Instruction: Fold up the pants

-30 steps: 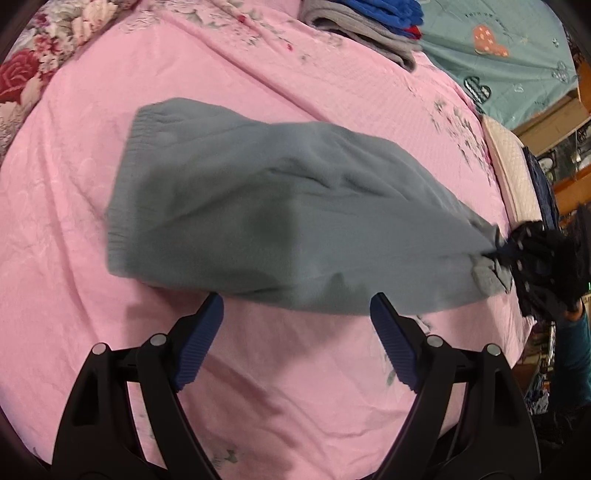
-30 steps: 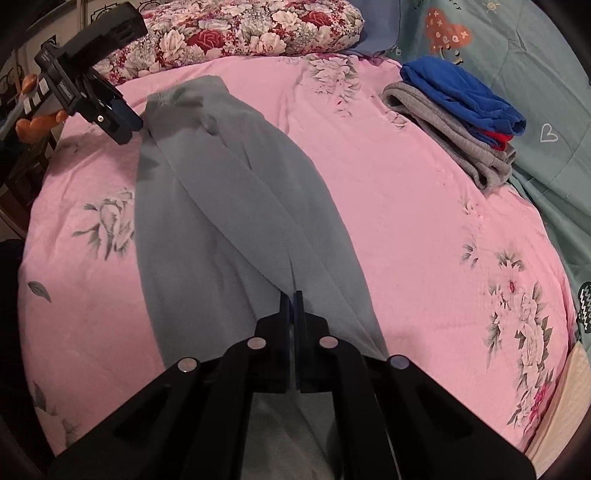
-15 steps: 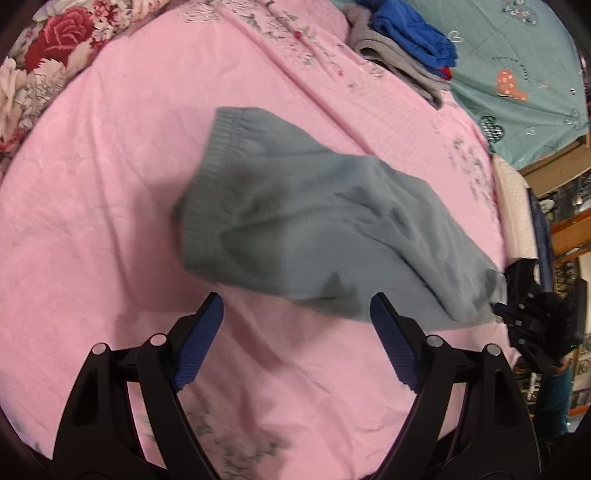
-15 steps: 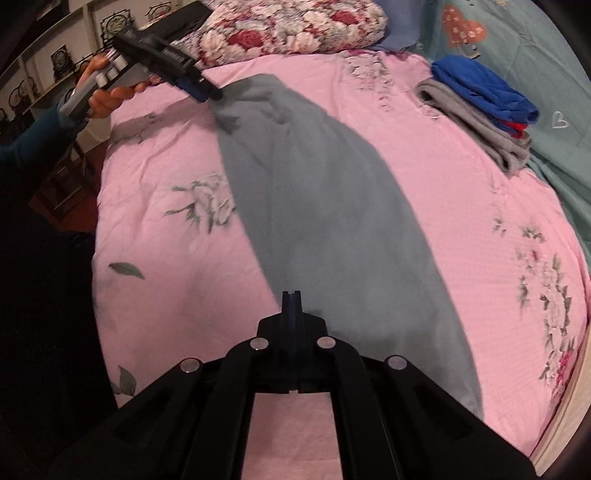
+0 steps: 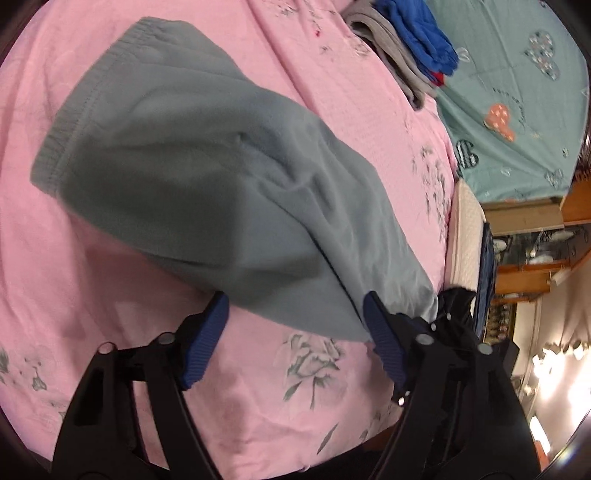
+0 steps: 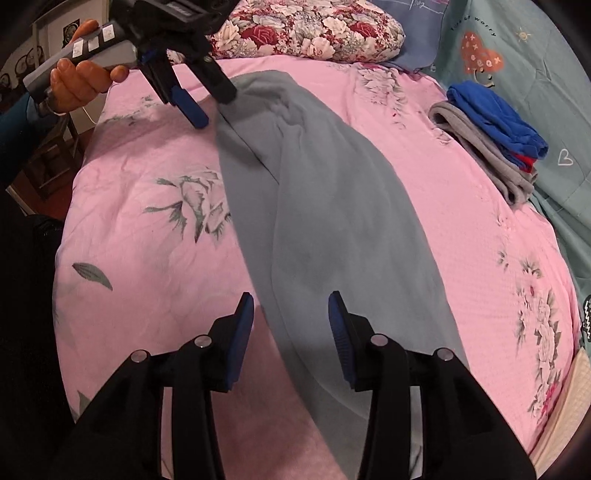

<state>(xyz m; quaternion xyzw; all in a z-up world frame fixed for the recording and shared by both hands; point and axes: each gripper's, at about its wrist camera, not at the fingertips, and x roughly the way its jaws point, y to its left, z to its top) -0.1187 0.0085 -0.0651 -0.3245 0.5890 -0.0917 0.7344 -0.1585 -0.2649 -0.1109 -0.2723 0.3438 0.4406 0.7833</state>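
Grey-green pants lie stretched across the pink floral bedspread, waistband at the far left in the left wrist view. My left gripper is open and empty, its jaws at the pants' near edge. In the right wrist view the pants run away from me toward the left gripper. My right gripper is open and empty, its jaws over the leg end of the pants.
A folded stack of grey and blue clothes lies at the right on the bed. A floral pillow sits at the head. A teal blanket lies to the right. The bed edge is on the left in the right wrist view.
My right gripper, shut on the leg end before, has opened and let the pants go. My left gripper stayed open and moved closer to the pants.
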